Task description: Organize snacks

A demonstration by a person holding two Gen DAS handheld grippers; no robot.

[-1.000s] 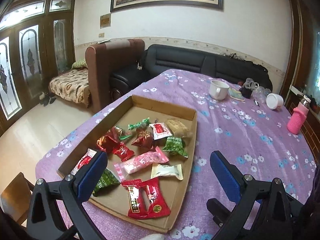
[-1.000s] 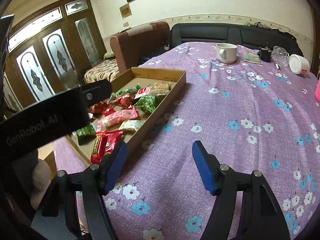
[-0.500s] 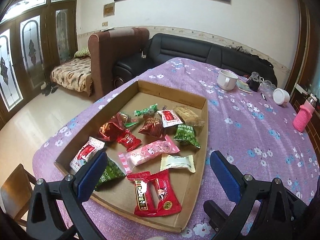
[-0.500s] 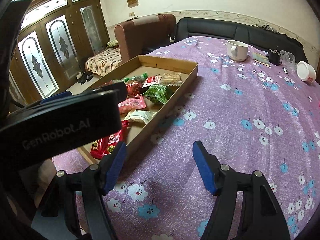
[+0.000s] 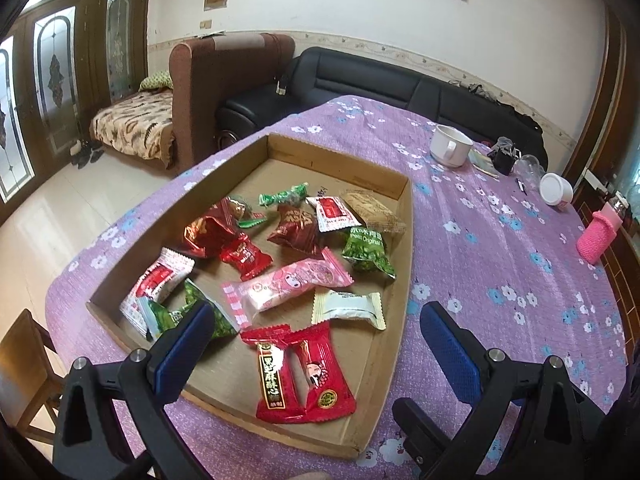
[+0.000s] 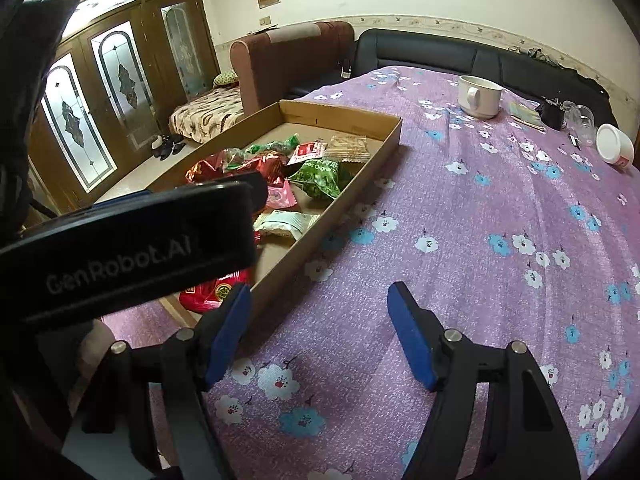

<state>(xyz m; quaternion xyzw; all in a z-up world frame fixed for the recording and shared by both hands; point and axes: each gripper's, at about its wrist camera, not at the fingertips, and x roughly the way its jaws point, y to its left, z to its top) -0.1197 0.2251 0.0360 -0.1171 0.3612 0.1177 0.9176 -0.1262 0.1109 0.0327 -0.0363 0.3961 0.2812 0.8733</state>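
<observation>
A shallow cardboard tray [image 5: 404, 268] lies on the purple flowered tablecloth and holds several wrapped snacks: red packs [image 5: 300, 372] at the near end, a pink pack [image 5: 288, 288], a white pack [image 5: 346, 308], green packs [image 5: 366, 250] and a tan biscuit pack [image 5: 372, 210]. My left gripper [image 5: 316, 340] is open and empty, hovering over the tray's near end. My right gripper [image 6: 320, 332] is open and empty above the cloth, just right of the tray [image 6: 360, 180]. The left gripper's body hides the tray's near part in the right wrist view.
A white mug [image 5: 450, 146], a white lidded cup [image 5: 556, 190], small dark items and a pink bottle [image 5: 596, 238] stand at the table's far right. A black sofa [image 5: 360, 80] and brown armchair [image 5: 224, 80] lie beyond the table. A wooden chair [image 5: 24, 364] stands at lower left.
Both grippers have moved forward toward the tray, which now looms larger. Both stay open and empty. The snacks have not moved.
</observation>
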